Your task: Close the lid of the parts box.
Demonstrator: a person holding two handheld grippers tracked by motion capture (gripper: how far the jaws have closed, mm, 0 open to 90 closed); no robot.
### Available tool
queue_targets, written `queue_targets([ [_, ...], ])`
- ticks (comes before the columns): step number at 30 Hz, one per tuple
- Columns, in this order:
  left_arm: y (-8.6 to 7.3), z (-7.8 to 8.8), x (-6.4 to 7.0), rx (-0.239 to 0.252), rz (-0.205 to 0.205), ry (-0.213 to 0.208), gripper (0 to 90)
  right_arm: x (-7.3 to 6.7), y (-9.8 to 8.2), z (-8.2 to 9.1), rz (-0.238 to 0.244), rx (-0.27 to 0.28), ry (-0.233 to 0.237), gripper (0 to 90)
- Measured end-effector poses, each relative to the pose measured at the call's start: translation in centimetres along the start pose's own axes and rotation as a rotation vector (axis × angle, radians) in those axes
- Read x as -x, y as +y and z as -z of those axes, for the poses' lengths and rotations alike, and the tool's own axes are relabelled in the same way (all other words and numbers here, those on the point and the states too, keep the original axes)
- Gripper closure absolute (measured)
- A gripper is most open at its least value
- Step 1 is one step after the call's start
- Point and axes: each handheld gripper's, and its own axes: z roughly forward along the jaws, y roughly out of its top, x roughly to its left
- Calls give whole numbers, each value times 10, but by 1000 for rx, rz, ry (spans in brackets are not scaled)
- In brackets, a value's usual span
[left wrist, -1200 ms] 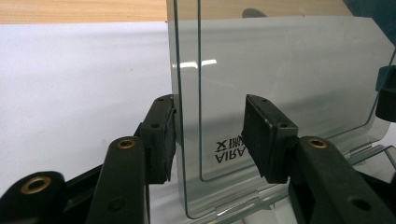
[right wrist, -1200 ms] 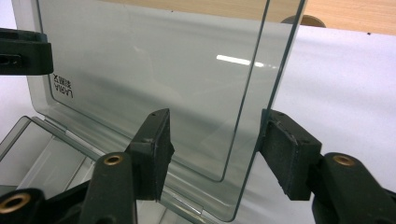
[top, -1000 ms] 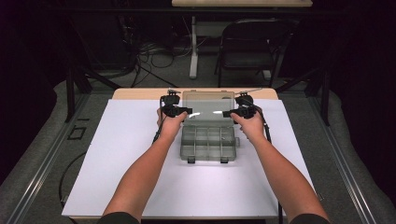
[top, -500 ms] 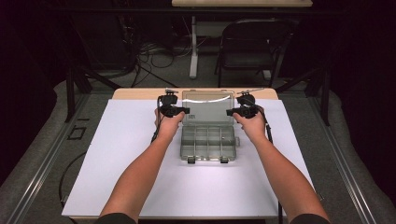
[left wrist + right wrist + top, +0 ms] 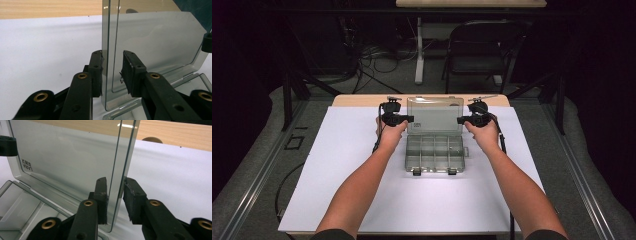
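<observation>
Box: a clear grey compartment box (image 5: 434, 154) sits on the white sheet (image 5: 337, 165) near the middle of the table's far edge, its two latches toward the person.
Lid: the lid (image 5: 435, 116) stands upright at the box's far side, hinged open.
Left gripper: the left gripper (image 5: 112, 72) straddles the lid's left edge; its jaws have just been closing and stand narrow, the left pad against the lid's edge, the right pad with a small gap.
Right gripper: the right gripper (image 5: 115, 197) straddles the lid's right edge; its jaws have just been closing to a narrow gap, and neither pad clearly presses the plastic.
Table: bare wood (image 5: 362, 100) shows along the far edge beyond the sheet.
</observation>
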Motion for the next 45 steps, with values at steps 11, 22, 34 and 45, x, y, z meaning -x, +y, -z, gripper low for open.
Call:
queue_targets([
  [11,-2,3,-3,3,-5,-2,765,8,-1,3,-24,7,27,781],
  [22,-5,3,-7,10,-21,19,849,6,-1,3,-19,0,22,775],
  [34,-8,5,-4,37,-54,36,855,6,7,8,-27,56,-3,778],
  [45,-9,5,-2,53,-69,38,856,-2,27,8,-46,116,-80,780],
])
